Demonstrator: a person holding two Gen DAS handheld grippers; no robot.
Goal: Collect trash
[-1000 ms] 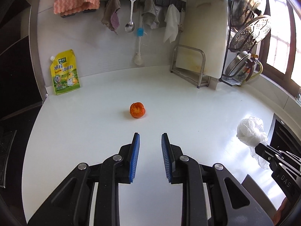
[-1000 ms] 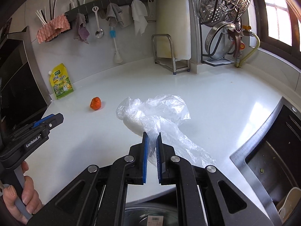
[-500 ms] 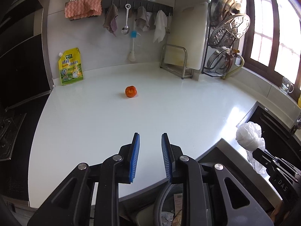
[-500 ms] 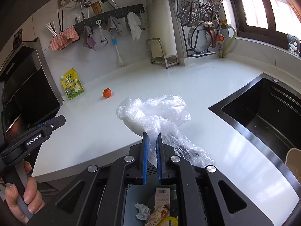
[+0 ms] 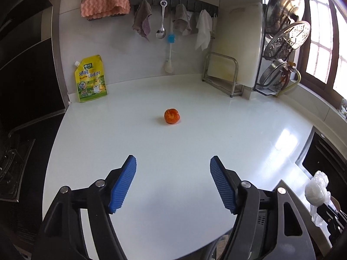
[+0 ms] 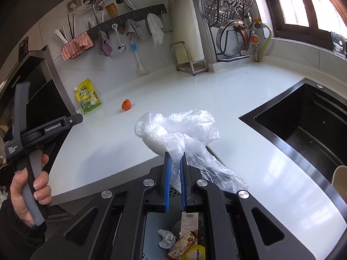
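My right gripper (image 6: 174, 160) is shut on a crumpled clear plastic bag (image 6: 180, 127), held in the air past the counter's front edge, above a trash bin (image 6: 184, 238) with wrappers and paper inside. The bag also shows at the right edge of the left wrist view (image 5: 316, 190). My left gripper (image 5: 173, 169) is open wide and empty over the white counter (image 5: 195, 143). An orange peel piece (image 5: 172, 116) lies ahead of it, mid-counter; it also shows in the right wrist view (image 6: 126, 105).
A yellow seasoning pouch (image 5: 91, 79) leans on the back wall at left. A cutting board in a metal stand (image 5: 227, 69) and a lid rack (image 5: 284, 49) stand at back right. A black sink (image 6: 308, 130) lies right. A stove (image 5: 13, 162) is left.
My left gripper has opened wide and moved forward over the counter toward the orange piece. My right gripper, still holding the bag, has drawn back from the counter to above the bin.
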